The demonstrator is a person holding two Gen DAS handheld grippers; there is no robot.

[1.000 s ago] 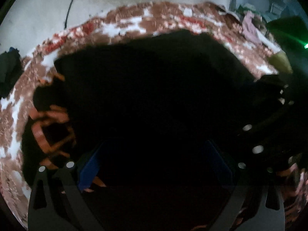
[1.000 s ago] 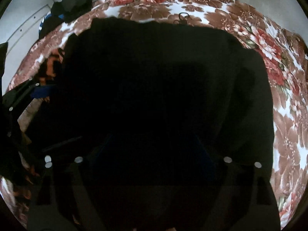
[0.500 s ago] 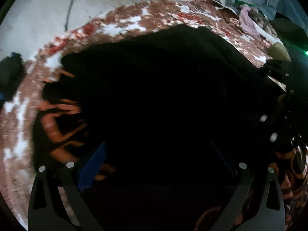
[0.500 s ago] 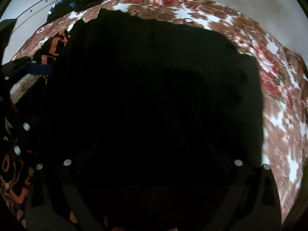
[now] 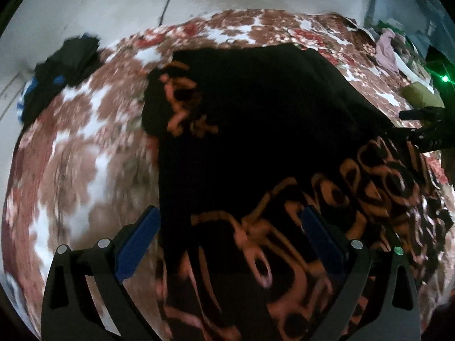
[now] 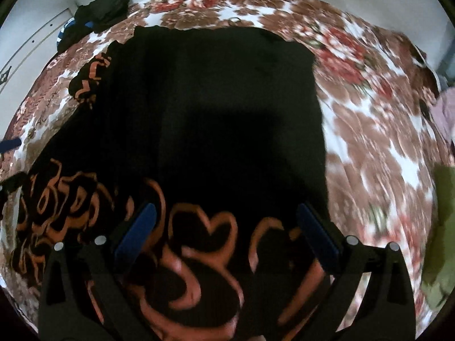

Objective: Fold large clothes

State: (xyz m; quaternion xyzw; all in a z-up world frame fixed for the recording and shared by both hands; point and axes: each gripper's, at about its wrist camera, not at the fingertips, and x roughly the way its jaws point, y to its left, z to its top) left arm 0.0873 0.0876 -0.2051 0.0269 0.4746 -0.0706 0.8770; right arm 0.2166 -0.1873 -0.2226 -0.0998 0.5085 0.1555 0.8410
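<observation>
Black garment with orange lettering (image 6: 199,147) lies flat on the floral bedspread (image 6: 369,130), long axis running away from my fingers. Both the left gripper (image 5: 230,230) and right gripper (image 6: 224,224) stand spread, pinching nothing. Motion blur smears the print; its near edge is cut off.

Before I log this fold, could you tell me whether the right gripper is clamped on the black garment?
No, the right gripper stands wide open above the black garment, its blue pads clear of the cloth.
</observation>
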